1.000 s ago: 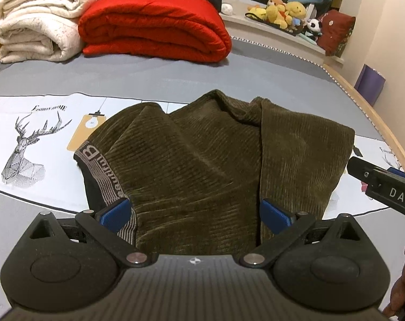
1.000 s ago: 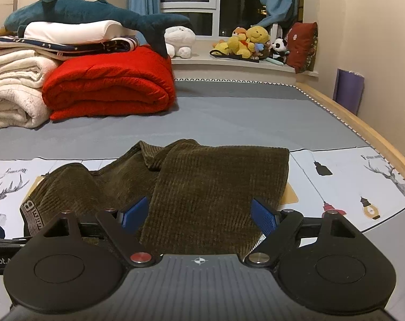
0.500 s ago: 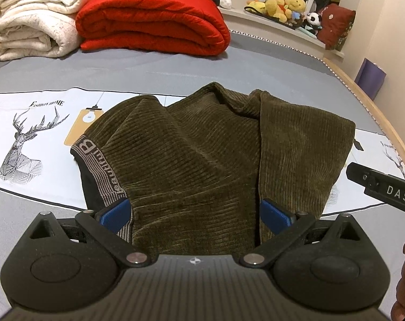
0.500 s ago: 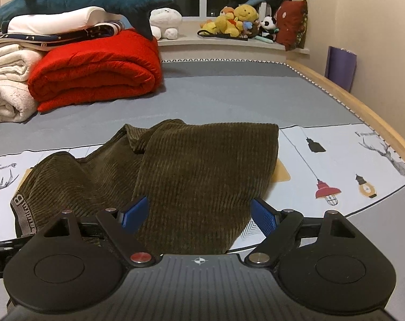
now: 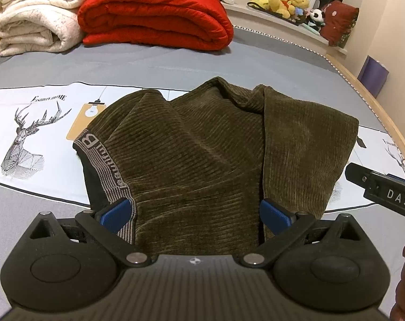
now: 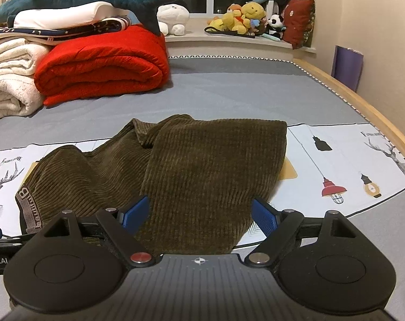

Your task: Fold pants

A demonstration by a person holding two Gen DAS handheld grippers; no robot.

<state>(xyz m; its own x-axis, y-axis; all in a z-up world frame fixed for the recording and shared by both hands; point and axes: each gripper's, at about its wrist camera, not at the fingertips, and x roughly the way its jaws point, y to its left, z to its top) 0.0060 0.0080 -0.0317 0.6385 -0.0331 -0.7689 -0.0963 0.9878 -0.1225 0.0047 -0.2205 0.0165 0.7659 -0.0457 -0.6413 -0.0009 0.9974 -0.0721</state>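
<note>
Grey bed (image 6: 229, 93) with printed sheet (image 6: 349, 160), red quilt (image 6: 100, 72), perhaps a windowsill behind.

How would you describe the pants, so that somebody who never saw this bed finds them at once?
On the grey bed, look at the white printed strip with deer and lamps near the front. The pants lie bunched there, right before both grippers. Only they are dark olive corduroy, with a grey lettered waistband; the folded blankets behind are red and cream.
</note>
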